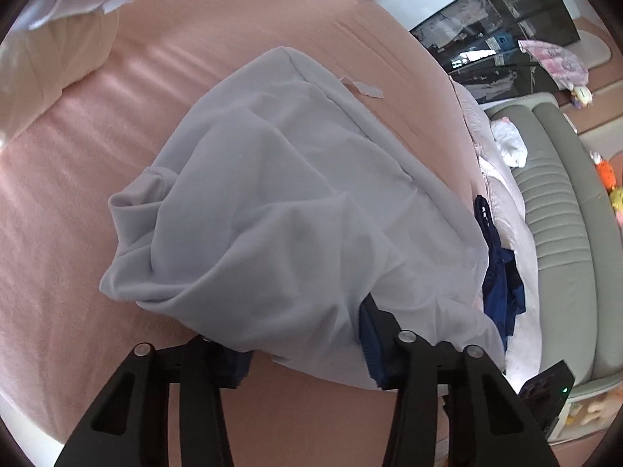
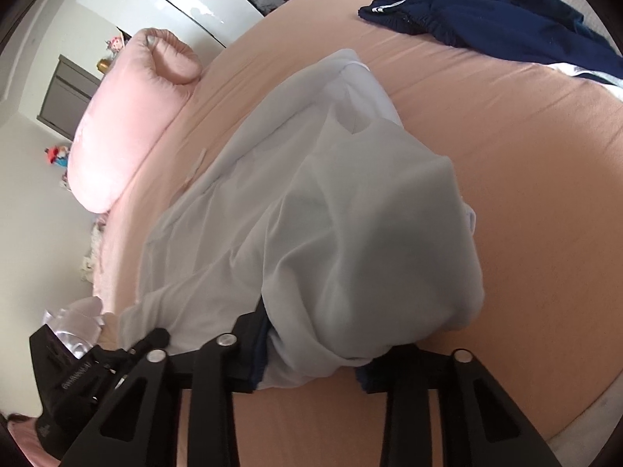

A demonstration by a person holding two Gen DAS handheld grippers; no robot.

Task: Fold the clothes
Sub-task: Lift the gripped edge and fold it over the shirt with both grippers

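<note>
left gripper [image 1: 307,344]: angled down, jaws partly apart | right gripper [image 2: 311,354]: angled down, jaws partly apart

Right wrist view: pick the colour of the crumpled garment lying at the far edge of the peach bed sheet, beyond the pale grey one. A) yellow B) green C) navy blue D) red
C: the crumpled navy blue garment with white trim lies on the peach bed sheet, apart from the pale grey garment in the foreground.

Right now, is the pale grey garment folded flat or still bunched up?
Bunched up: the pale grey garment lies in loose, uneven folds on the pink bedsheet.
</note>
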